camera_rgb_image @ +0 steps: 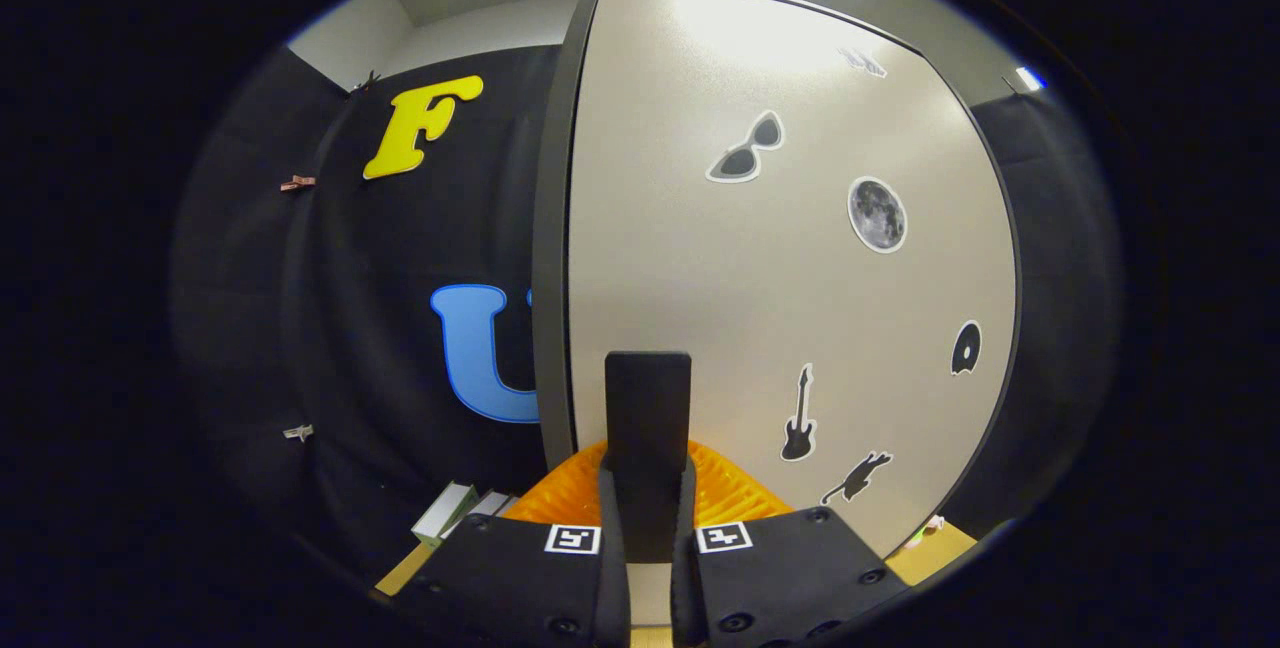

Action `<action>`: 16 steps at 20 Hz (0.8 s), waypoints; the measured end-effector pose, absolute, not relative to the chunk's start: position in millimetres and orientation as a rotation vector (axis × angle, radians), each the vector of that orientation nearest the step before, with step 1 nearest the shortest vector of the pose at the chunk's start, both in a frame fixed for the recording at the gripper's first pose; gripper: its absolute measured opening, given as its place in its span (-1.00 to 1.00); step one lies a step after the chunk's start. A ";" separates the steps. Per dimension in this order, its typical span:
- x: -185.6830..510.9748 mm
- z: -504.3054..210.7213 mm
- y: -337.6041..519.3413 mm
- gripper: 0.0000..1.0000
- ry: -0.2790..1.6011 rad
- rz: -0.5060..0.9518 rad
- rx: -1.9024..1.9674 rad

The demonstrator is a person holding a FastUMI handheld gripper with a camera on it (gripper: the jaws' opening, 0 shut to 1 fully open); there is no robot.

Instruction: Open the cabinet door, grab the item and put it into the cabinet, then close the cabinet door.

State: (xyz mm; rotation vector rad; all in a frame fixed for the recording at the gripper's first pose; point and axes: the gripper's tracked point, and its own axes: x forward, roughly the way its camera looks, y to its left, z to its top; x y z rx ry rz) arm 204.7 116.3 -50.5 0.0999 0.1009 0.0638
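The gripper was clamped on an upright dark flat item between its fingers, with the cabinet door just beyond, its free edge ahead-left.

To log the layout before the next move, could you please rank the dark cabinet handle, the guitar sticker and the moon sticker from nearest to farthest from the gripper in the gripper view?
1. Dark upright cabinet handle: clamped between the gripper fingers, by the pale door's left edge.
2. Black guitar sticker: just beyond, right of the handle, low on the door.
3. Round grey moon sticker: farthest, higher and further right.
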 end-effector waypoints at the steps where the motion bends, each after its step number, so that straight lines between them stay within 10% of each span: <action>1: 203.1 -49.3 116.1 -0.60 0.106 0.074 0.103; 16: 111.5 -33.3 86.6 -0.61 0.096 0.204 0.135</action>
